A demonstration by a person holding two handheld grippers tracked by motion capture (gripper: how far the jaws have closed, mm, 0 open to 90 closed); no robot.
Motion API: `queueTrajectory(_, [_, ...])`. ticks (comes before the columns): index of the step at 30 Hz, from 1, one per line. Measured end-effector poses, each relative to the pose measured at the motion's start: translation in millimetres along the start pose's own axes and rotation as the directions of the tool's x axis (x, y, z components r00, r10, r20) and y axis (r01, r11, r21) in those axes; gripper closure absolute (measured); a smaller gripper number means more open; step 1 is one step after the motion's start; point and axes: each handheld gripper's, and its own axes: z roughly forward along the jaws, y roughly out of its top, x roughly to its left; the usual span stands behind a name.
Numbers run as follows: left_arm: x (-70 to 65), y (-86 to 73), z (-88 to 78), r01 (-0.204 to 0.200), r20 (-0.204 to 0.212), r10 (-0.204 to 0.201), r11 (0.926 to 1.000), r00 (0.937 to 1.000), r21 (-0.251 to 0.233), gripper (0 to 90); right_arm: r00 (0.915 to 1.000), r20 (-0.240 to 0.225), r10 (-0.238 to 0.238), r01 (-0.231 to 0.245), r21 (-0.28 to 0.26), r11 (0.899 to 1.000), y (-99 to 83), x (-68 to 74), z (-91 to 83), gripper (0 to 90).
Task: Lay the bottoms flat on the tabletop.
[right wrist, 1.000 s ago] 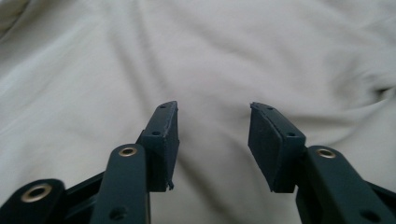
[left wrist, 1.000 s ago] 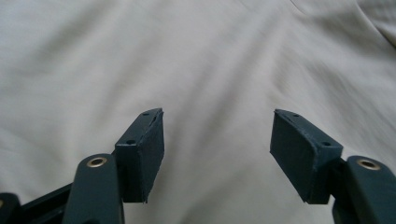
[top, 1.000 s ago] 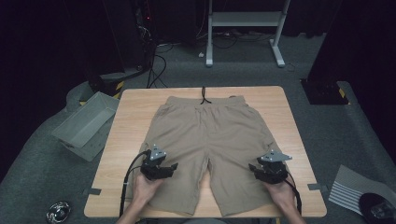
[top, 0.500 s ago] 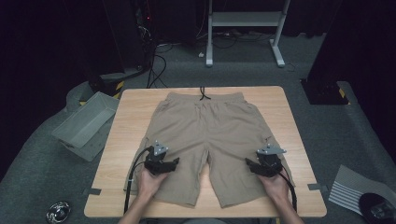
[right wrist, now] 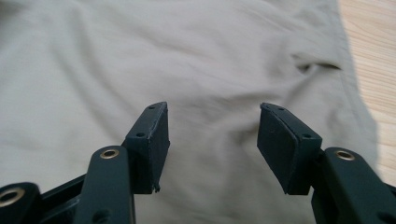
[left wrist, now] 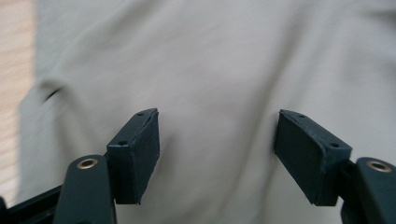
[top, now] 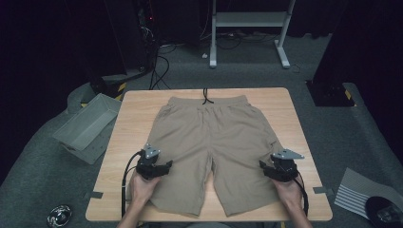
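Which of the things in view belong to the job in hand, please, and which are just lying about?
In the job:
- khaki shorts, spread flat on the wooden table
- left gripper, open over one leg
- right gripper, open over the other leg

Lying about:
- grey bin on the floor
- white stand behind the table
- striped sheet
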Motion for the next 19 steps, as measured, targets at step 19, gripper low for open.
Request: queueTrajectory(19, [3.4,-9.7,-1.5,0.000,-0.020,-0.001,0.9982,0.9998,-0.060,29.4,0.9999,0.003,0.016,-0.016,0.030,0.999,-6.3,-7.0,3.4,40.6])
